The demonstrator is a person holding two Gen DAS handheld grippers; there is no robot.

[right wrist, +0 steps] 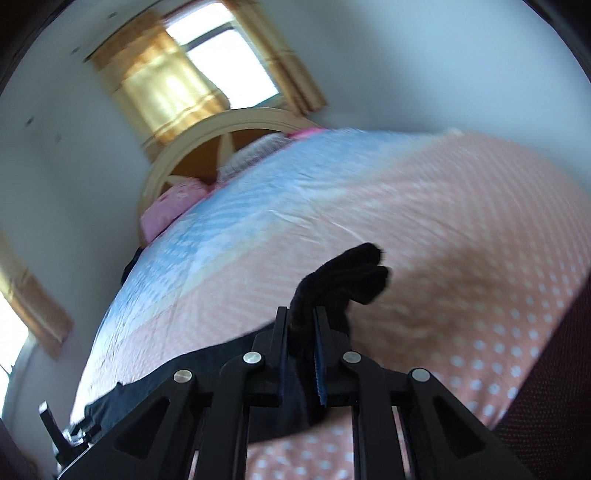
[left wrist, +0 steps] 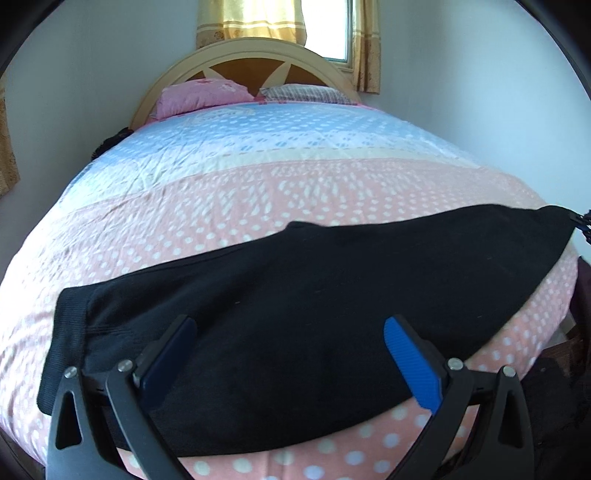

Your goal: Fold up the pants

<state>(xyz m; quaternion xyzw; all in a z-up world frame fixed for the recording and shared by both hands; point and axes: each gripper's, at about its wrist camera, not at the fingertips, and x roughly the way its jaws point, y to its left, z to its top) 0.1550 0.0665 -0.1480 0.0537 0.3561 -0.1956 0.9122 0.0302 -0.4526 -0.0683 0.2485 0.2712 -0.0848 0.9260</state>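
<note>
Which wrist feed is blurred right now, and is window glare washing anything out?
Right wrist view: heavy motion smear over the bedspread and curtain; the pants in the right gripper stay legible. Left wrist view: sharp; the window is blown out, pants near-featureless black.

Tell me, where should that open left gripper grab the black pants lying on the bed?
Probably the ribbed waistband at the pants' left end, coming from the near edge. That end lies flat and free, beside the open left gripper, while the right gripper already pinches the other end.
</note>
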